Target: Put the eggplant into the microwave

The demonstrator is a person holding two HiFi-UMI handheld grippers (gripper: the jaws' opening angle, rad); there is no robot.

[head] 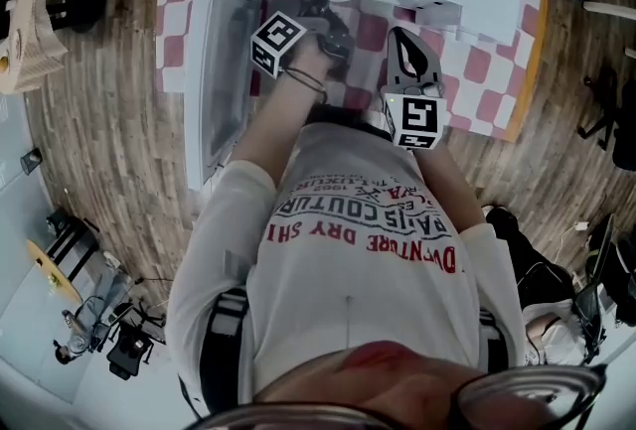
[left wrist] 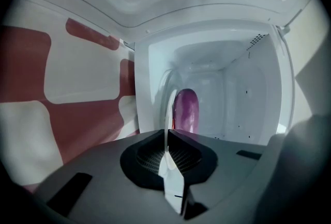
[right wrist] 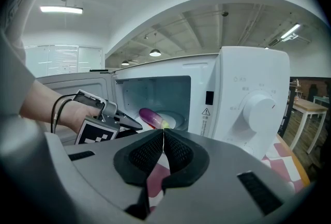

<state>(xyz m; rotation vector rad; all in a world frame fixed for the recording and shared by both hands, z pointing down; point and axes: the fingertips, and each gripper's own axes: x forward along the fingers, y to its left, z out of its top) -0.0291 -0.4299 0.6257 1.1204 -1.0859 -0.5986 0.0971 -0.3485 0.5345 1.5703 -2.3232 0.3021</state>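
The purple eggplant (right wrist: pixel 152 117) lies inside the open white microwave (right wrist: pixel 248 93), on the pale turntable plate (right wrist: pixel 176 120). In the left gripper view the eggplant (left wrist: pixel 187 112) stands straight ahead, deep in the cavity, apart from the jaws. My left gripper (left wrist: pixel 168 137) is shut with nothing in it and sits just in front of the microwave's opening (head: pixel 320 1), also visible from the right gripper view as the left gripper (right wrist: pixel 129 123). My right gripper (right wrist: pixel 163 137) is shut and empty, held back from the microwave front (head: pixel 401 39).
The microwave door (head: pixel 227 61) hangs open to the left. The control dial (right wrist: pixel 260 109) is on the right front panel. A red and white checked cloth (head: pixel 477 71) covers the table. Wooden floor (head: pixel 109 140) lies to the left.
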